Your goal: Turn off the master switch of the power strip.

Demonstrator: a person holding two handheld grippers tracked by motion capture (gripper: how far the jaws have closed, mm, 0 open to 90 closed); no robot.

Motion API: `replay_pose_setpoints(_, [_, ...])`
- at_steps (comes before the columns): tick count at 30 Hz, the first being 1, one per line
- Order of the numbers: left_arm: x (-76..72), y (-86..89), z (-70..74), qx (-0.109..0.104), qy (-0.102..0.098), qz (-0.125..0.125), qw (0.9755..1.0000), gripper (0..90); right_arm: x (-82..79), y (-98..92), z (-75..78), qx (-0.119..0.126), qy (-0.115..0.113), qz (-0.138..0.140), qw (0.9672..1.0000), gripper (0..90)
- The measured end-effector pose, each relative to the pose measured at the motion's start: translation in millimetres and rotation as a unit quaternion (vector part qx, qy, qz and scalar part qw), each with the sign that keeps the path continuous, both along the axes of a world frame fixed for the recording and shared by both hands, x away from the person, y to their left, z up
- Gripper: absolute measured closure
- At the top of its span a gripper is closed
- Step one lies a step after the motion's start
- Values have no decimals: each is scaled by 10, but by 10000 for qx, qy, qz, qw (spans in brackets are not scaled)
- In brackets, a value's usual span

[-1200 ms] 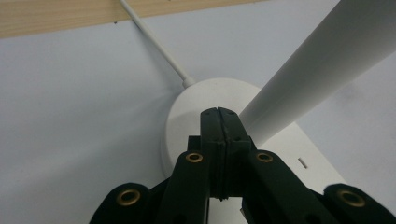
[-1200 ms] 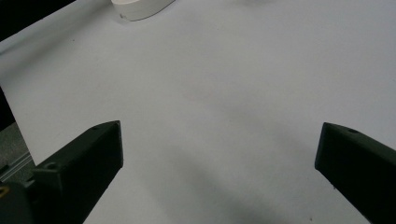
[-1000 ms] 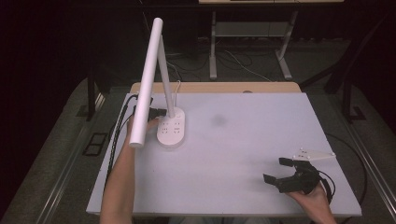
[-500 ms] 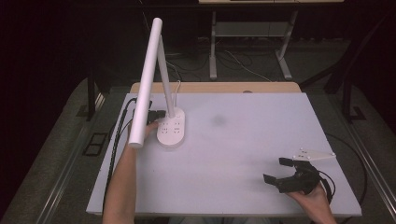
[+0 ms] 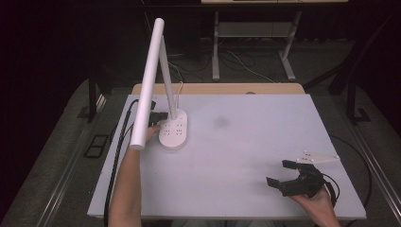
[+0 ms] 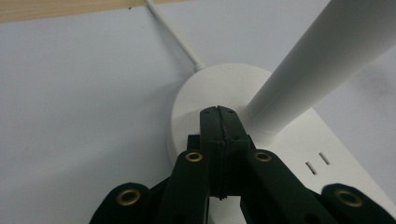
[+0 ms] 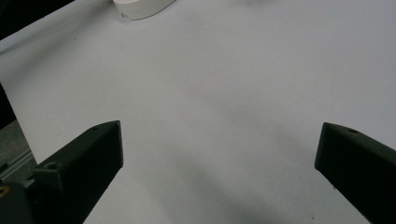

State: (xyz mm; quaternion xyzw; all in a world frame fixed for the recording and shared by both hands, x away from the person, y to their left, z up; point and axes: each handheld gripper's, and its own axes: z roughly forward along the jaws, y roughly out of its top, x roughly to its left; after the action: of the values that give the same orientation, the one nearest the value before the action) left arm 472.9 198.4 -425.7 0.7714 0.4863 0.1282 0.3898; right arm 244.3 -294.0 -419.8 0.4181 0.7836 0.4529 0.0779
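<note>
A white desk lamp stands at the table's left, with an oval base (image 5: 173, 132) that carries sockets and a long white head bar (image 5: 148, 80) on a slanted stem. My left gripper (image 5: 160, 117) sits at the base's left rear, partly hidden behind the head bar. In the left gripper view it (image 6: 219, 112) is shut with nothing between its jaws, its tips over the base (image 6: 205, 88) beside the stem (image 6: 322, 60). My right gripper (image 5: 280, 173) rests near the front right corner, open and empty. In the right gripper view it (image 7: 219, 149) spreads wide over bare table.
The lamp's white cord (image 6: 173, 35) runs from the base toward the wooden back edge (image 5: 217, 88). Black cables (image 5: 120, 142) trail along the table's left side. A grey plate (image 5: 318, 157) tops the right gripper. The white tabletop (image 5: 246, 142) stretches between lamp and right gripper.
</note>
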Motion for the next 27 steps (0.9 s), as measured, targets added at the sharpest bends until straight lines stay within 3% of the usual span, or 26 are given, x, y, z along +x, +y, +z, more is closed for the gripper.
replay_pose_setpoints(1, [-8,-16,7,125,-53,-39,9999,900,3,-2,0,-6,-32,-1,10000,6])
replay_pose_setpoints(7, [-22,-17,-1,125,-130,-18,9998,900,10,-2,-3,-18,-24,-22,10000,5])
replay_pose_setpoints(12, [-16,11,10,-74,-119,89,9999,900,17,0,-1,-20,-33,-21,10000,6])
replay_pose_setpoints(17, [-14,21,10,-150,-96,-27,9998,900,26,-8,-9,-18,-43,-16,10000,5])
replay_pose_setpoints(22, [-13,37,70,-288,-311,49,9991,900,42,-9,-19,-31,24,-31,10000,5])
replay_pose_setpoints(24, [-13,52,119,-220,-334,41,9992,900,46,-10,-21,-31,31,-44,10000,5])
replay_pose_setpoints(27, [-31,90,195,-313,-400,57,9987,900,46,-13,-21,-34,5,-37,10000,5])
